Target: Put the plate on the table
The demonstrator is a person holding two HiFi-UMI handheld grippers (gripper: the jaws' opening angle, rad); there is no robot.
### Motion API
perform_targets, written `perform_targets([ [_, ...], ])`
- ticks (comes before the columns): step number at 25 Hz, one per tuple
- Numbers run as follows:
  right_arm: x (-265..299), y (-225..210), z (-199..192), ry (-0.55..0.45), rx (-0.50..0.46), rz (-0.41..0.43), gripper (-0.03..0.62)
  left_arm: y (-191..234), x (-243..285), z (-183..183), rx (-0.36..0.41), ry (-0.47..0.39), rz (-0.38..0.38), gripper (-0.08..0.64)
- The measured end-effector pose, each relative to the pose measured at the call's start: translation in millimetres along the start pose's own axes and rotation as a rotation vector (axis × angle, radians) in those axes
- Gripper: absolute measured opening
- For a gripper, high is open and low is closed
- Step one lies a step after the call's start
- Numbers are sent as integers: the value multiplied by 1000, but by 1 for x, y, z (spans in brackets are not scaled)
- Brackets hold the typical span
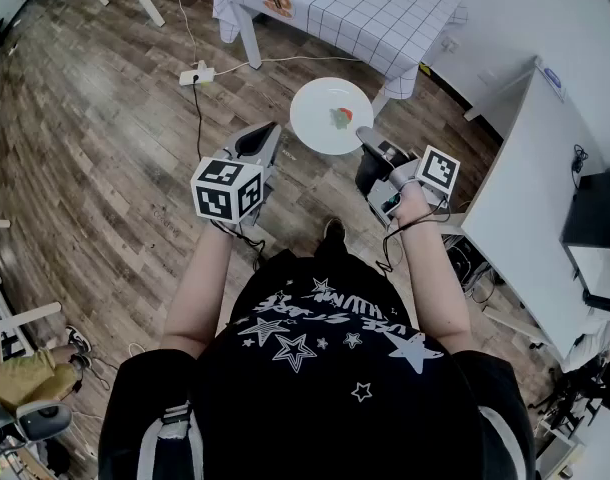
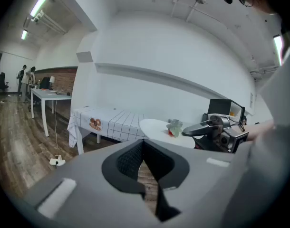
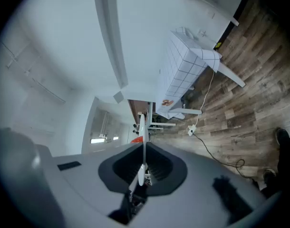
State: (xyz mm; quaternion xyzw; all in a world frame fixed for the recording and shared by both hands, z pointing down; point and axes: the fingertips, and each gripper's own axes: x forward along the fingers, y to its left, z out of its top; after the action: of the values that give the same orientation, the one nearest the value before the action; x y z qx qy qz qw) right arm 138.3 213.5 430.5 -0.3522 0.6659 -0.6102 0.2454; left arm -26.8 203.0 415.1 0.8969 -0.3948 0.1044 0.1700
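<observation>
A white plate [image 1: 325, 118] carrying a small red and green item [image 1: 341, 118] hangs above the wooden floor, with my right gripper [image 1: 367, 140] shut on its near rim. In the right gripper view the plate [image 3: 142, 137] shows edge-on between the jaws of the right gripper [image 3: 141, 172]. My left gripper [image 1: 262, 140] sits just left of the plate, shut and holding nothing. From the left gripper [image 2: 146, 167] view, the plate [image 2: 157, 127] floats ahead. The table [image 1: 375, 13] with a white checked cloth stands beyond the plate.
A power strip [image 1: 197, 74] and its cables lie on the floor to the left of the table. A white desk [image 1: 540, 168] with a black monitor [image 1: 595, 208] runs along the right. The person's shoe [image 1: 333, 232] is below the plate.
</observation>
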Motion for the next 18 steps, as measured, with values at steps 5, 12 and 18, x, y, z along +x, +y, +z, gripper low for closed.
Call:
perform_targets([
  [5,-7,3,-16,-4,-8,-6,23,-2,-12,-9,-2,11,-10,9],
  [12,-10,-3,-25,-27,17,-10,23,-2,-16,-11,11,23,-13,9],
  [18,-15,-13,-47,-17,36,-27,23,-5,-30,-24,-3,22,-14,9],
])
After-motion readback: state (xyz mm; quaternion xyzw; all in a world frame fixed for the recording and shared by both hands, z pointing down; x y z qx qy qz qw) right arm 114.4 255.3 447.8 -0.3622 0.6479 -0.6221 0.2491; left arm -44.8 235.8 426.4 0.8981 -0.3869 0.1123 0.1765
